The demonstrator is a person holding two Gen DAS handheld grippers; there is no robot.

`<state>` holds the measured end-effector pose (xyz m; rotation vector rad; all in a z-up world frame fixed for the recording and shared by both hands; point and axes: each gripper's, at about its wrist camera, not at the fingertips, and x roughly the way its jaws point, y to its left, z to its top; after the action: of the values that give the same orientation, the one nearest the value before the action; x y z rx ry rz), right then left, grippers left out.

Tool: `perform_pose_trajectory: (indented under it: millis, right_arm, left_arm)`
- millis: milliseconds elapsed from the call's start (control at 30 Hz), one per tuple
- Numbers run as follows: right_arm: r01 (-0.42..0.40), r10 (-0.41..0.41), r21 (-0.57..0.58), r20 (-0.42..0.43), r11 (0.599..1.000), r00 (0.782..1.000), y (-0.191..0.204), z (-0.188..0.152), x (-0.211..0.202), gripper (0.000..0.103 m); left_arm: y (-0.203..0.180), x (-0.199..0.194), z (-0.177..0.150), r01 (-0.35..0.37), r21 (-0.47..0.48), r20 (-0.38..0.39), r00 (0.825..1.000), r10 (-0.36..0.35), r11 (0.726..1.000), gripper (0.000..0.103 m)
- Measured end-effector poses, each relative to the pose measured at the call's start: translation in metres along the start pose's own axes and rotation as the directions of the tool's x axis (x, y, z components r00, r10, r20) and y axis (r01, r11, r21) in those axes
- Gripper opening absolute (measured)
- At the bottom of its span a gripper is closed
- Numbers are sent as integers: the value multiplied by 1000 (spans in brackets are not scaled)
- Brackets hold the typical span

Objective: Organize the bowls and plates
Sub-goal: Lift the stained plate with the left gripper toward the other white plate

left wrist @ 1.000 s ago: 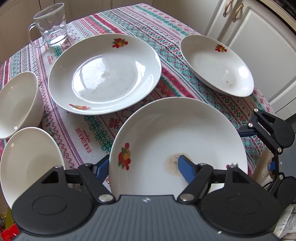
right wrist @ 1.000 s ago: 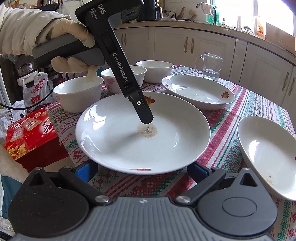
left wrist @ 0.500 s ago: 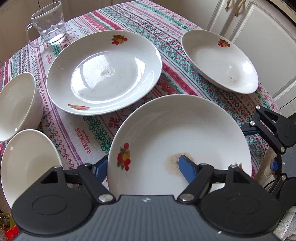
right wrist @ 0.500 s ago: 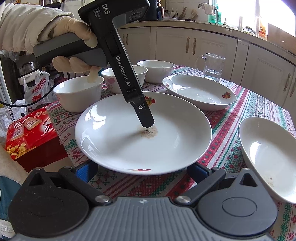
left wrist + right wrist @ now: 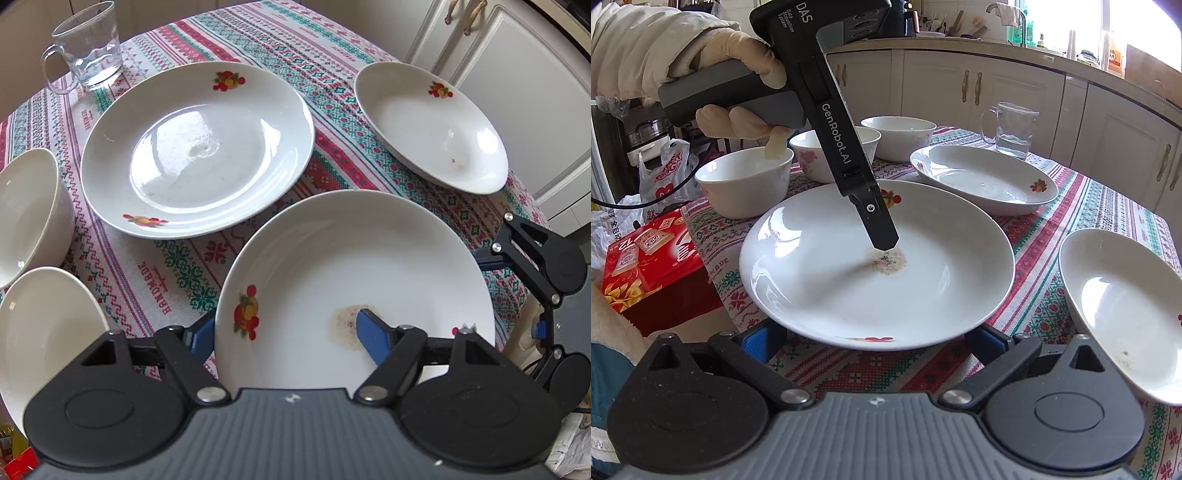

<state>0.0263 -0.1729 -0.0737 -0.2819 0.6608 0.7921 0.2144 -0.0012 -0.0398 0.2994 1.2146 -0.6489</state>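
A white plate with a fruit print and a brown stain (image 5: 351,280) is held off the table at its near rim by my left gripper (image 5: 284,332). One blue finger (image 5: 373,334) lies on top of it and the other is under its rim. In the right wrist view the same plate (image 5: 942,280) hovers above the cloth with the left gripper (image 5: 882,236) on it. My right gripper (image 5: 875,339) is open, its fingers spread below the plate's near rim. A larger plate (image 5: 195,147) and a smaller deep plate (image 5: 432,125) lie beyond.
Two white bowls (image 5: 26,210) (image 5: 40,332) sit at the left, and the right wrist view shows three (image 5: 746,181) (image 5: 827,155) (image 5: 897,136). A glass mug (image 5: 88,55) stands at the far edge. A red box (image 5: 650,258) lies beside the table. The patterned tablecloth (image 5: 147,266) covers the table.
The held plate has risen a little and shifted toward the larger plate. The right gripper has stayed open below its rim.
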Motion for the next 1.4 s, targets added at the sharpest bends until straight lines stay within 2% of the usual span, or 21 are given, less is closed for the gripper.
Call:
perform_pose_trajectory:
  millis: [400, 1033, 1400]
  right_arm:
    - [27, -26, 20, -16, 999, 1000, 4, 1, 1, 103]
    - [-9, 9, 26, 0, 1000, 1000, -16, 8, -16, 103]
    - [-11, 11, 17, 24, 1000, 1000, -38, 17, -29, 103]
  left_arm:
    - [2, 2, 3, 22, -11, -6, 1000, -22, 1000, 77]
    - [-2, -15, 5, 61, -24, 35, 998, -60, 998, 77]
    - [-11, -27, 28, 57, -12, 70, 996, -56, 998, 77]
